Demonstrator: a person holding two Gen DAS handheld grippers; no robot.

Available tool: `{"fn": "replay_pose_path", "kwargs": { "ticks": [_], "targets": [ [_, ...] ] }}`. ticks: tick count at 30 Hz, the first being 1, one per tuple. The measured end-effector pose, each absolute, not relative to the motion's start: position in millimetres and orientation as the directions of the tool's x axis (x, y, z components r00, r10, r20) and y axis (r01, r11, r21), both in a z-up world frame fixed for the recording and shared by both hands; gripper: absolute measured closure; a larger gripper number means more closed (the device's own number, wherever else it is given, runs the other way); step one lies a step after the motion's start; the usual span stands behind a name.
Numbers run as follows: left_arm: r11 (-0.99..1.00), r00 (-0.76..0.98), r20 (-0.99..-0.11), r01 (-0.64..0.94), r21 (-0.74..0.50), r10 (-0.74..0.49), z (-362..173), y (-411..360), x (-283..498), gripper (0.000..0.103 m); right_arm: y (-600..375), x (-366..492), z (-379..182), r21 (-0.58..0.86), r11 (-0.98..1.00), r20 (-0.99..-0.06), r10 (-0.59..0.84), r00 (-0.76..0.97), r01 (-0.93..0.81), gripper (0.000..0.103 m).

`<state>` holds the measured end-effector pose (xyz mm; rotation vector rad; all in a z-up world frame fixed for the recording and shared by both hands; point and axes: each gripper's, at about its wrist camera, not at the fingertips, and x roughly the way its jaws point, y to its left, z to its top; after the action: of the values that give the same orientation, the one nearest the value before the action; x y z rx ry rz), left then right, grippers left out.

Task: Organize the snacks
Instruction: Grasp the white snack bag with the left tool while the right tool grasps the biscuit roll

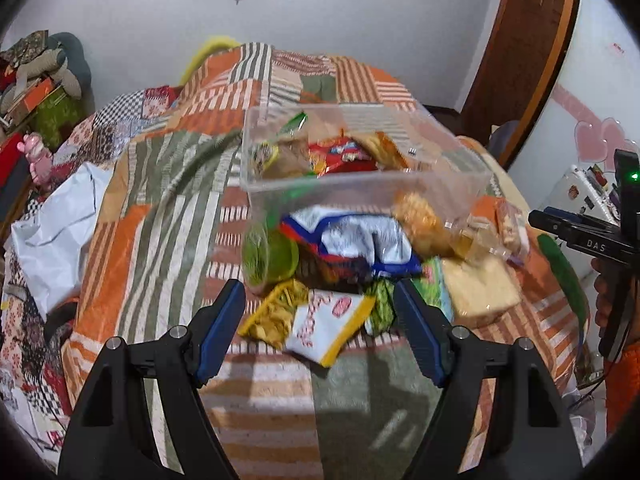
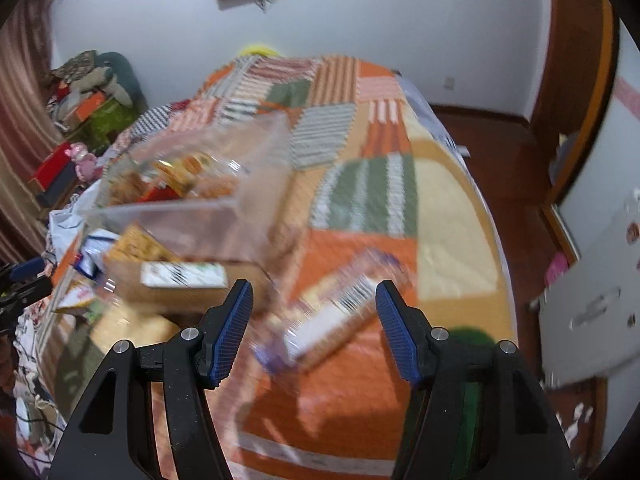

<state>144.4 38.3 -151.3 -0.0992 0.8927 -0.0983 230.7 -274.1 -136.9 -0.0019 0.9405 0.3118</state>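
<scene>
My right claw (image 2: 314, 328) hangs open and empty over the biscuit packet (image 2: 336, 316) lying on the bed, its long axis running from 7 to 1 o'clock between the jaws; my left claw (image 1: 320, 320) is open too, nearer the white sachet (image 1: 328, 326)

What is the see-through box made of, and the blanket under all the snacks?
The box looks like clear hard plastic: you can see the snack packets through its glossy, straight walls. The blanket looks like soft woven or quilted cloth: striped patches, matte, with folds. The exact fibre is not visible.
</scene>
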Motion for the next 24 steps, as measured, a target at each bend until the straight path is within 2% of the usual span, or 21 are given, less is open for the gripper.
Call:
{"fn": "replay_pose_path", "kwargs": {
  "ticks": [17, 24],
  "targets": [
    [0.986, 0.543, -0.825, 0.029, -0.166, -0.155, -195, 35, 155, 0.026, -258, 251, -165, 0.166, 0.948, -0.823, 0.285, 0.492, -0.272, 0.043],
    [0.984, 0.56, -0.814, 0.015, -0.175, -0.154, -200, 36, 161, 0.024, -270, 256, -170, 0.257, 0.934, -0.817, 0.348, 0.46, -0.25, 0.043]
  ]
}}
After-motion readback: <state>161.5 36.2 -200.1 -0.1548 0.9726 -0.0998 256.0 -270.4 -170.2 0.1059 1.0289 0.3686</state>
